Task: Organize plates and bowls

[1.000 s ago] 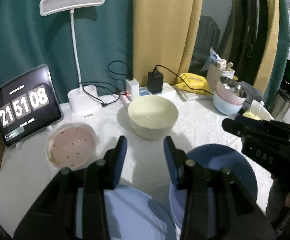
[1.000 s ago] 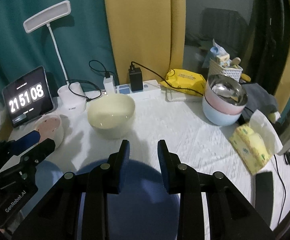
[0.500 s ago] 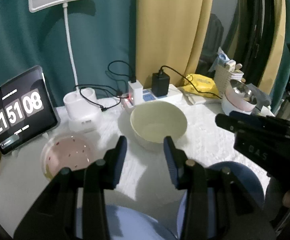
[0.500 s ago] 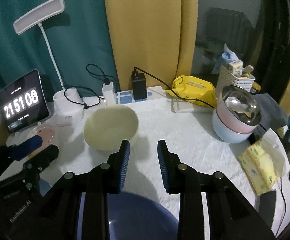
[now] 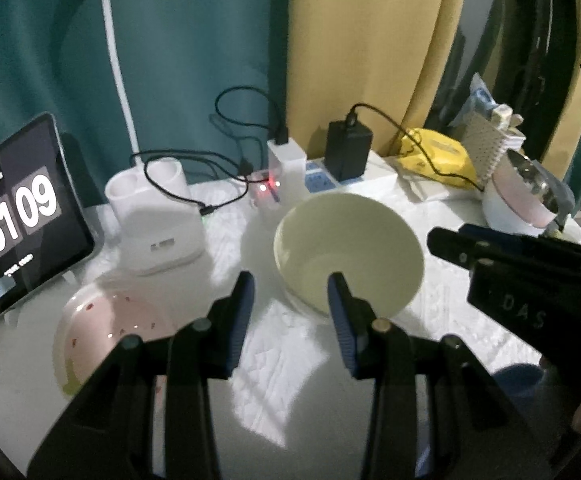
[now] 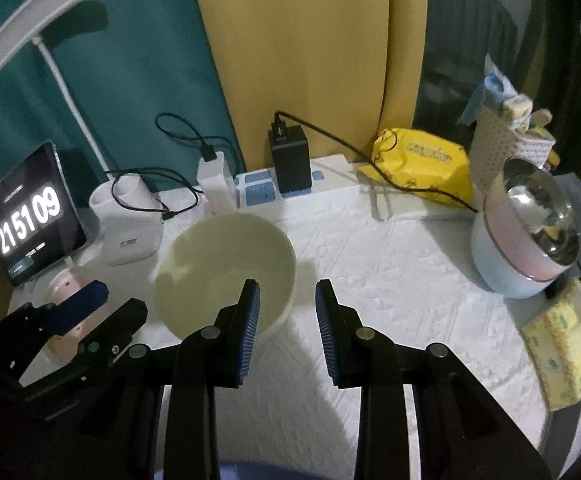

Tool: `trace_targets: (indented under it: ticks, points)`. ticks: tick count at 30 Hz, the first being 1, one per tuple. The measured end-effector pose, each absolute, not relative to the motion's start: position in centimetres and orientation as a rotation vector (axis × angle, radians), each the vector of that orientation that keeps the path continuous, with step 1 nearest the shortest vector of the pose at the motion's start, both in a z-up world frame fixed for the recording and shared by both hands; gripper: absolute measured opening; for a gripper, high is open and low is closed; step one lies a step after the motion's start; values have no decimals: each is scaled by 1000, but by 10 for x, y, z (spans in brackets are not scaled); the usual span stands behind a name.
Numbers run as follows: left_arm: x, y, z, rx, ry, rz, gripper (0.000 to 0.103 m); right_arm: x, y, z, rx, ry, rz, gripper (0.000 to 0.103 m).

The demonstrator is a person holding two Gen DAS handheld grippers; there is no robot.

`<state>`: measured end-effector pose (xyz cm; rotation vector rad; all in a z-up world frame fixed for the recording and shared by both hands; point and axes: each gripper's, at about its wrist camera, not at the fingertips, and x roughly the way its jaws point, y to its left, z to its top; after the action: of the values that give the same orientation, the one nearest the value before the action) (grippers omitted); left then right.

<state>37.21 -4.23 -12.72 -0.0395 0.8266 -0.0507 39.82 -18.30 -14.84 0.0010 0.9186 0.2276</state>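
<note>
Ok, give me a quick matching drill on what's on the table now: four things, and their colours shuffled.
Things:
1. big bowl
2. small dotted dish
3. packet
4. charger block

Colours:
A. black
B. pale cream
C. yellow
D. pink

Pairs: 1-B, 2-D, 3-C, 4-A

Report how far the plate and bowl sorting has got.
Done: one nested bowl stack stands at the table's right. In hand: nothing; the left gripper and right gripper are both open and empty. Left: the cream bowl and pink dish stand loose, and a blue plate's edge shows.
</note>
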Motion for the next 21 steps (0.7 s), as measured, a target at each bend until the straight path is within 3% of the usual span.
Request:
trace_targets:
  ticks: [21]
  points:
    - [421,-51,-171,-51,988,-85,40,448,-186,-201,112,1129,248,30]
